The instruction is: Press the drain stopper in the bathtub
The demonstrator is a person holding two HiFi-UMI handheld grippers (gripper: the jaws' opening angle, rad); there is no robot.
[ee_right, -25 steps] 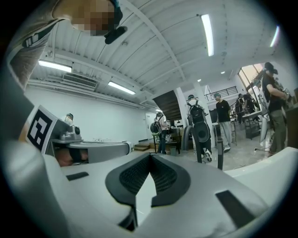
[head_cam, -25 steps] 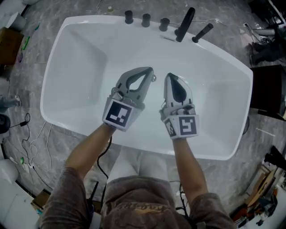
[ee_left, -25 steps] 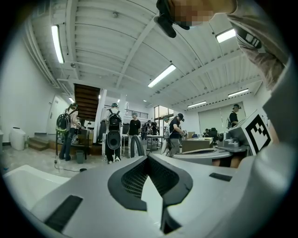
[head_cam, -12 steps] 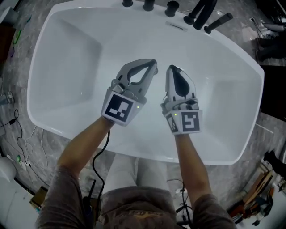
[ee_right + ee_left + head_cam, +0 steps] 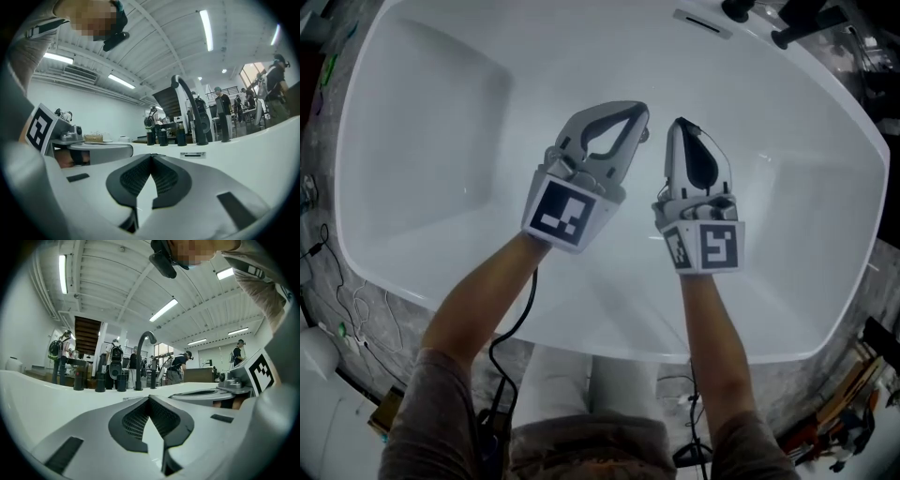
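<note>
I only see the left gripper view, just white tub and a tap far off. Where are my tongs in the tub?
Observer: In the head view, the left tongs and right tongs sit side by side over the middle of the bathtub floor.
Operator: Are the other tongs open?
Observer: No. The right gripper view shows the right tongs shut, with nothing between them.
Operator: Where's the thing I press?
Observer: The stopper is probably the small metal bit peeking out at the left tongs' tip. It is mostly hidden.
</note>
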